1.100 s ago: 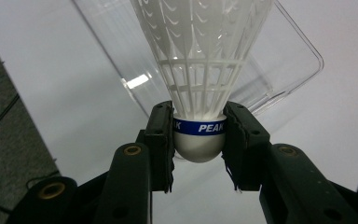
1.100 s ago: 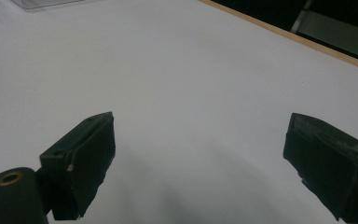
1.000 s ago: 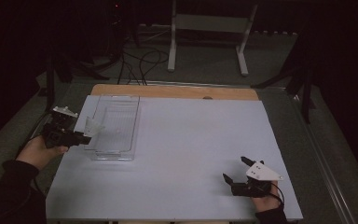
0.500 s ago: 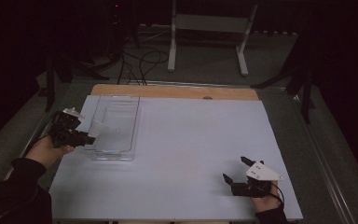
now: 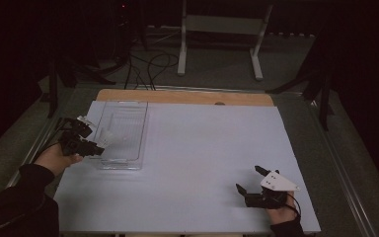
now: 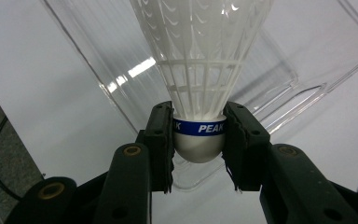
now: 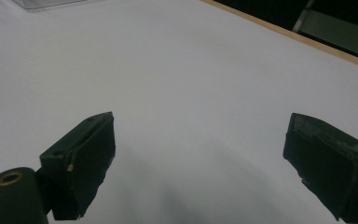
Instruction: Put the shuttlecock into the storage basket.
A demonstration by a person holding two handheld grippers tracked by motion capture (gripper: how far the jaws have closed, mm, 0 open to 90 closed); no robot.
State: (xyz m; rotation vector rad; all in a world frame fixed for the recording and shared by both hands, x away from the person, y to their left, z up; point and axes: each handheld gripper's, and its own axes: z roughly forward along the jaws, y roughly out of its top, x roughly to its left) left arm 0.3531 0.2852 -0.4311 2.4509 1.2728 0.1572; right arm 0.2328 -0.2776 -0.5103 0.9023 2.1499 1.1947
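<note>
Shuttlecock, white plastic skirt, blue band reading PEAK: sitting between the jaws of the left gripper, which are pressing on its rounded cork base from both sides; skirt pointing away over the clear plastic tray.

Left gripper in the high view: hovering at the near left edge of the tray, at the left side of the white table sheet.

Right gripper: resting low at the near right of the sheet, jaws standing wide apart, nothing between them, well apart from the tray.

Wooden board edge: lying along the sheet's far side.
</note>
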